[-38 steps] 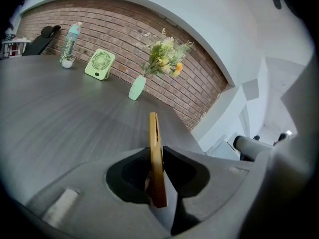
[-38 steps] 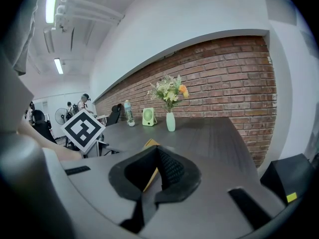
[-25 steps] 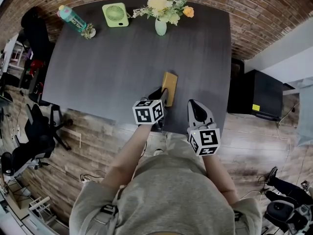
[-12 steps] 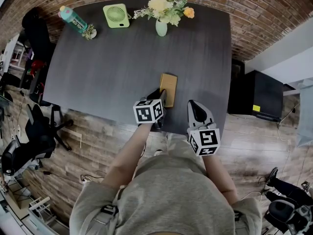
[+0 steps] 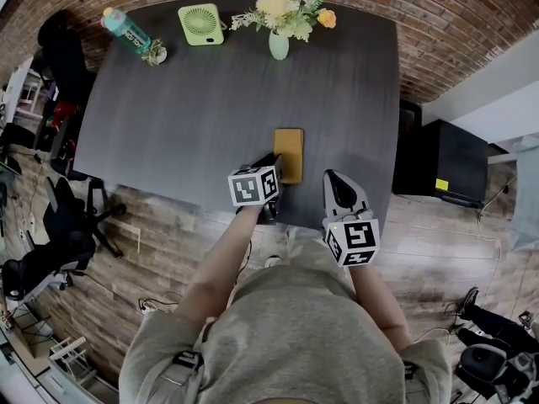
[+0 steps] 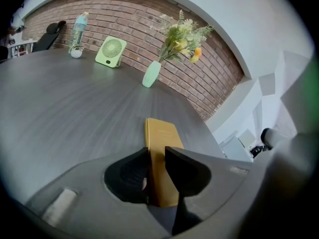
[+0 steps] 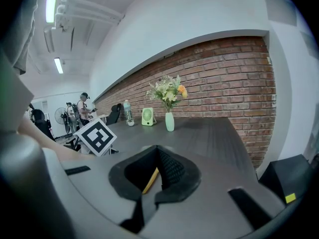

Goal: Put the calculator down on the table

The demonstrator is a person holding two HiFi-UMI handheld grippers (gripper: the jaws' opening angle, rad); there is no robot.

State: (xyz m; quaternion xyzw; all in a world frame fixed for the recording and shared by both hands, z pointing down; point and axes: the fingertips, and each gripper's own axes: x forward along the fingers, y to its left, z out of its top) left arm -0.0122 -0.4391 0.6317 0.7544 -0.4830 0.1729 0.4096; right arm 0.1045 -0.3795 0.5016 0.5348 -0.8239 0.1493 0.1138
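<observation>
With the calculator (image 6: 162,133) seemingly laid on the worktop (image 6: 75,98) yet clamped in the left claw (image 6: 157,158), release is called for, the right claw (image 7: 155,158) beside it being closed and empty.

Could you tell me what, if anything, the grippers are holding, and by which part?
The left gripper is shut on the yellow calculator at its near end; the right gripper holds nothing.

Dark table (image 5: 185,99) carries fan (image 5: 200,24), vase (image 5: 278,46) and bottle (image 5: 125,30) at back, calculator (image 5: 289,151) near front.
</observation>
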